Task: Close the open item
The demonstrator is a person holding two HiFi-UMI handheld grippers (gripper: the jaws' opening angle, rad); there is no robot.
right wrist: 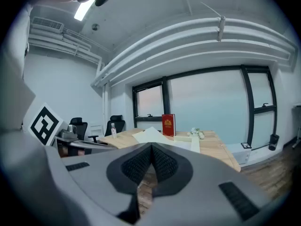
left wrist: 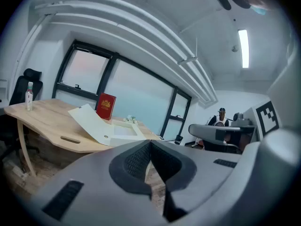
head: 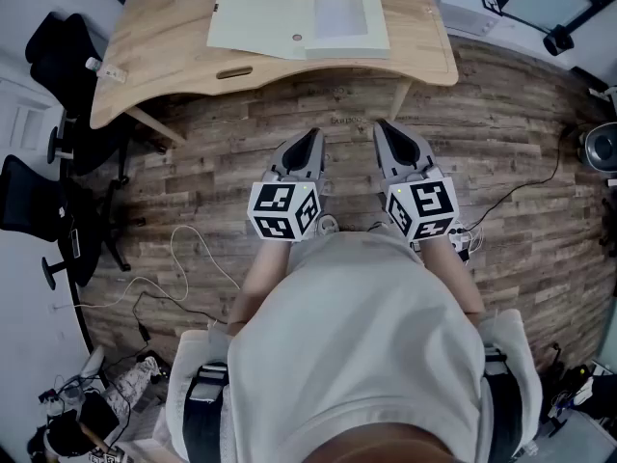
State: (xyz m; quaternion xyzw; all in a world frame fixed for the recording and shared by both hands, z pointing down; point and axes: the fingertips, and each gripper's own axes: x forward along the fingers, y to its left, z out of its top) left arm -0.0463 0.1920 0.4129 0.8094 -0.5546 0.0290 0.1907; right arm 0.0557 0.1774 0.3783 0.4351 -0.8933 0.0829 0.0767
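Observation:
An open pale box (head: 301,19) lies on the wooden table (head: 164,46), its lid folded out to the left of the tray. It shows too in the left gripper view as the box (left wrist: 106,126) and in the right gripper view as the box (right wrist: 164,139). My left gripper (head: 312,138) and right gripper (head: 384,126) hang side by side over the floor, well short of the table, both shut and empty. Their tips meet in the left gripper (left wrist: 150,145) and right gripper (right wrist: 151,147) views.
A red book (left wrist: 106,107) stands upright at the table's far edge, and a small bottle (left wrist: 29,95) sits at its left end. Black office chairs (head: 43,172) stand left of the table. Cables (head: 174,278) lie on the wood floor, and a person (left wrist: 220,118) sits in the background.

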